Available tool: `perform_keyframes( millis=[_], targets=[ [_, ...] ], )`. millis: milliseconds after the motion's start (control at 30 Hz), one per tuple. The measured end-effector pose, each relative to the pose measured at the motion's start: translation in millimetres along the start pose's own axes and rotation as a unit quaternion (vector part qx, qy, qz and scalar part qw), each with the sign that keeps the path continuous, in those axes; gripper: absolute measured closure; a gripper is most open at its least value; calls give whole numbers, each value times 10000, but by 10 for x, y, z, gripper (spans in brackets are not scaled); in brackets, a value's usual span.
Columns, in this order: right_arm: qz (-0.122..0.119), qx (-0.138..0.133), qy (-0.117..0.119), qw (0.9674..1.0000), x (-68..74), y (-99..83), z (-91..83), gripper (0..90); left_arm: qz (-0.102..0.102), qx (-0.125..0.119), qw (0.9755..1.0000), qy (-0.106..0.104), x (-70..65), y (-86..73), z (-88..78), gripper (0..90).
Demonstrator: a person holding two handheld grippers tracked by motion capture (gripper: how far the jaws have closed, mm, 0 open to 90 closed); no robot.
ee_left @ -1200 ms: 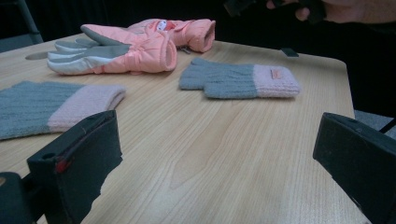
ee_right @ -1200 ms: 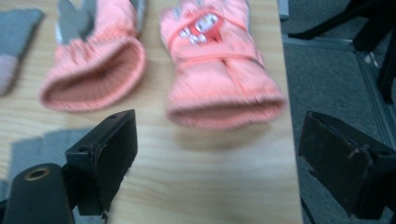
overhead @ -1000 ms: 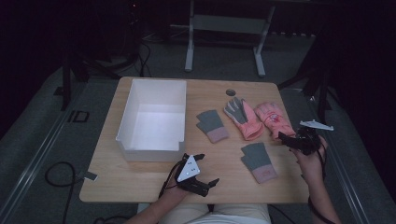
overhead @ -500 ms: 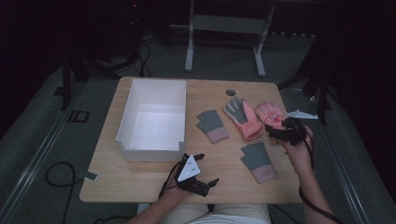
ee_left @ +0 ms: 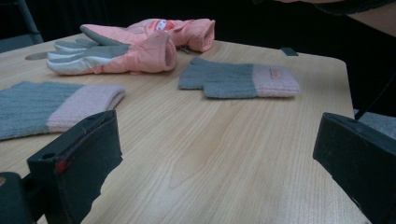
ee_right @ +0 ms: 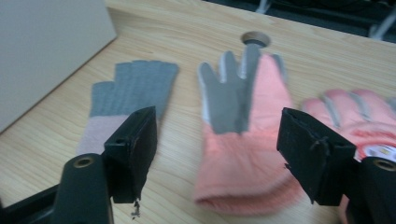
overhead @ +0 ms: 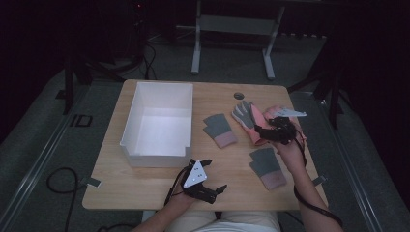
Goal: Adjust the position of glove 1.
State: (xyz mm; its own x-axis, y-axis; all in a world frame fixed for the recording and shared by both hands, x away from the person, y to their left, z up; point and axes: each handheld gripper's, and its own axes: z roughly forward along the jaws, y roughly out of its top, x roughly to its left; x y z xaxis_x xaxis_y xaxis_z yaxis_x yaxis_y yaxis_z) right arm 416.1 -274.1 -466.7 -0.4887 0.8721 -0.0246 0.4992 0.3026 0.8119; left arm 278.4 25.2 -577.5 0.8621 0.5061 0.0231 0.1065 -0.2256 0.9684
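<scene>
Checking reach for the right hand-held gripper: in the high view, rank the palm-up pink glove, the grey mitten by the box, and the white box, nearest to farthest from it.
From the right hand-held gripper:
1. Palm-up pink glove, directly at its jaws.
2. Grey mitten, farther left at mid-table.
3. White box, at the table's left side.

Left gripper and right gripper, both with jaws spread wide.
</scene>
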Motion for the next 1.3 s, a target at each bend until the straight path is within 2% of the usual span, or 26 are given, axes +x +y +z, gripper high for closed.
perform_keyframes(
  millis=[167,367,667,767,1067,1167,1300],
  targets=[
    [-173,6,215,9996,153,47,142,327,-10,-10,10000,-34,3,-1,-1,7],
    [-384,161,379,9984,341,78,366,354,46,2,10000,-26,-8,0,1,7],
    [-503,454,464,9966,528,70,717,457,24,0,10000,-58,-2,0,-2,6],
    [-585,539,408,9960,591,83,818,518,26,4,10000,-71,-5,0,-2,7],
    [-744,816,537,9924,723,135,1135,558,30,9,10000,-90,-8,0,-1,7],
    [-736,873,613,9916,727,126,1229,568,31,-2,10000,-82,-10,-1,-3,7],
    [-718,988,578,9908,721,97,1358,583,47,0,10000,-87,-13,-1,-3,7]
  ],
)
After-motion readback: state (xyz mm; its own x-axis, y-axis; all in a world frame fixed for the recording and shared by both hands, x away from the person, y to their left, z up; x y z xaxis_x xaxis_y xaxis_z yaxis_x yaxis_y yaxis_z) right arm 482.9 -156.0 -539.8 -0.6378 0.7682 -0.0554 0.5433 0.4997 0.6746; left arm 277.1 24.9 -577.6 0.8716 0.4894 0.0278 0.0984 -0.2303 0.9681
